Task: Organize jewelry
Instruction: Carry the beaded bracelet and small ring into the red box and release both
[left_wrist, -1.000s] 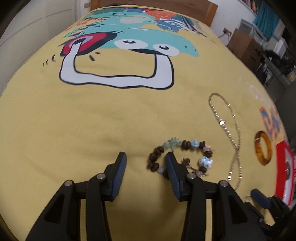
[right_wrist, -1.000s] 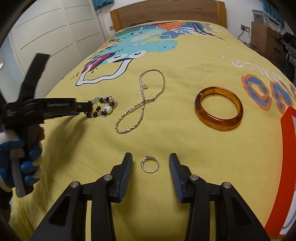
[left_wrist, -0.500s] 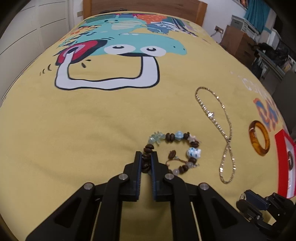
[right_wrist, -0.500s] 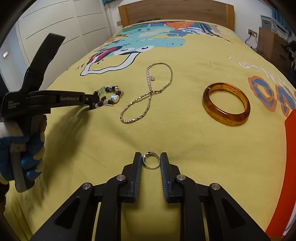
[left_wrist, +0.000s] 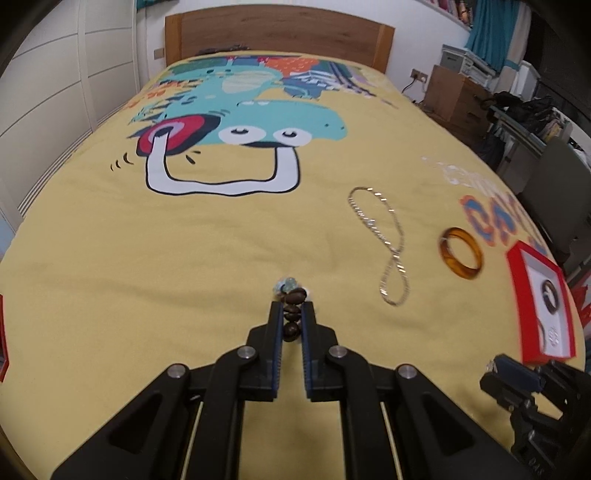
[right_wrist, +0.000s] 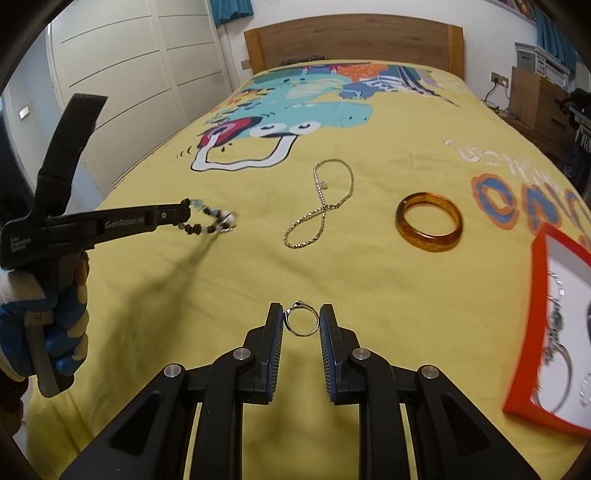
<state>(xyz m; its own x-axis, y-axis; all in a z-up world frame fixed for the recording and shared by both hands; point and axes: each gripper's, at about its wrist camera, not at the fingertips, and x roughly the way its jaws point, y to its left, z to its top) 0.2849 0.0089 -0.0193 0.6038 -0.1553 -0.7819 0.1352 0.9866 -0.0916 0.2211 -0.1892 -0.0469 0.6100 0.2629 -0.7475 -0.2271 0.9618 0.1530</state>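
My left gripper (left_wrist: 292, 308) is shut on a brown beaded bracelet (left_wrist: 291, 312) and holds it above the yellow bedspread; from the right wrist view the bracelet (right_wrist: 210, 221) hangs from its tip, clear of the bed. My right gripper (right_wrist: 301, 317) is shut on a small silver ring (right_wrist: 302, 322), held flat between the fingers. A silver chain necklace (right_wrist: 320, 206) lies in a figure eight mid-bed. An amber bangle (right_wrist: 428, 221) lies to its right. A red jewelry box (right_wrist: 550, 332) with several pieces inside sits at the right edge.
The bedspread (left_wrist: 184, 240) has a cartoon print toward the wooden headboard (left_wrist: 277, 33). White wardrobe doors (right_wrist: 129, 74) stand on the left. A wooden nightstand (left_wrist: 454, 96) and clutter stand on the right. A red edge (left_wrist: 3, 339) shows at the far left.
Both grippers closed, the left on the beaded bracelet, the right on the ring. Both have since lifted their pieces off the bedspread.
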